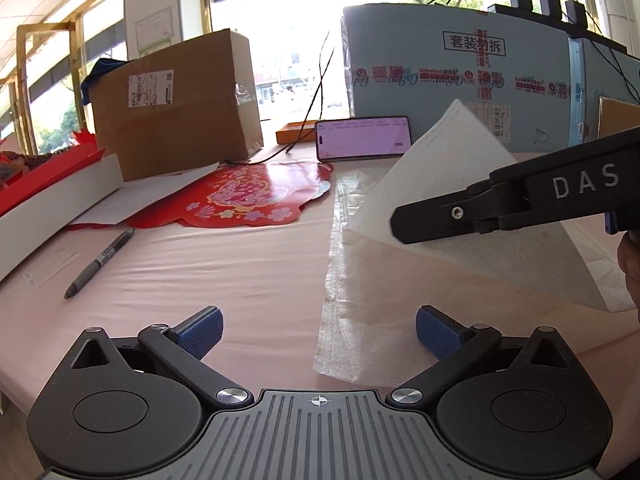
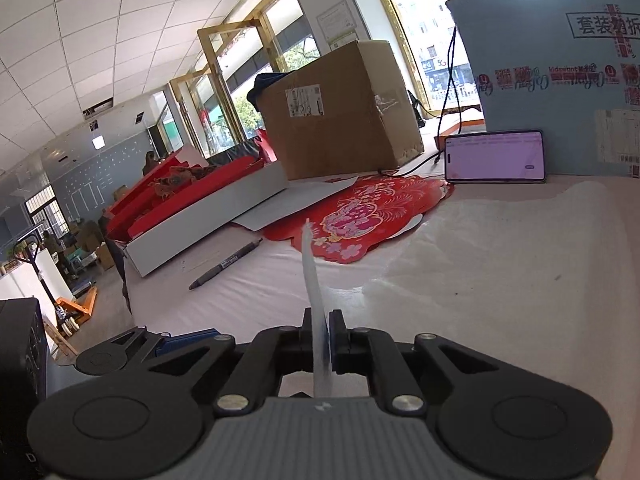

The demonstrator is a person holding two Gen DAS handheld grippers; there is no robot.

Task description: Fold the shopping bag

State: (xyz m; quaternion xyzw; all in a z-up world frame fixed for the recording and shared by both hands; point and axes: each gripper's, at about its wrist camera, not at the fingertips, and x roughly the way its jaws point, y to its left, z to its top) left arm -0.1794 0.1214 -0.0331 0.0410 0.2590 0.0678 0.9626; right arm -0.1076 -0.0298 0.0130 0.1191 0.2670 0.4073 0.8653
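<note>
A white woven shopping bag (image 1: pixel 372 332) lies flat on the pink table cloth, its right part lifted into a tilted sheet (image 1: pixel 440 168). My right gripper (image 2: pixel 322 332) is shut on the bag's raised edge (image 2: pixel 312 272), which stands up thin between the pads. In the left wrist view that same gripper's black finger (image 1: pixel 440 220) crosses in front of the lifted sheet. My left gripper (image 1: pixel 318 334) hovers open just above the cloth, its blue pads (image 1: pixel 202 334) straddling the bag's near left edge, holding nothing.
A grey pen (image 1: pixel 100 262) lies left of the bag. Behind are a red paper cutout (image 1: pixel 248 196), a lit phone (image 1: pixel 364 138), a brown carton (image 1: pixel 172 108), a large pale blue box (image 1: pixel 460 76) and a white tray of red items (image 1: pixel 56 196). A cable (image 1: pixel 316 96) hangs down.
</note>
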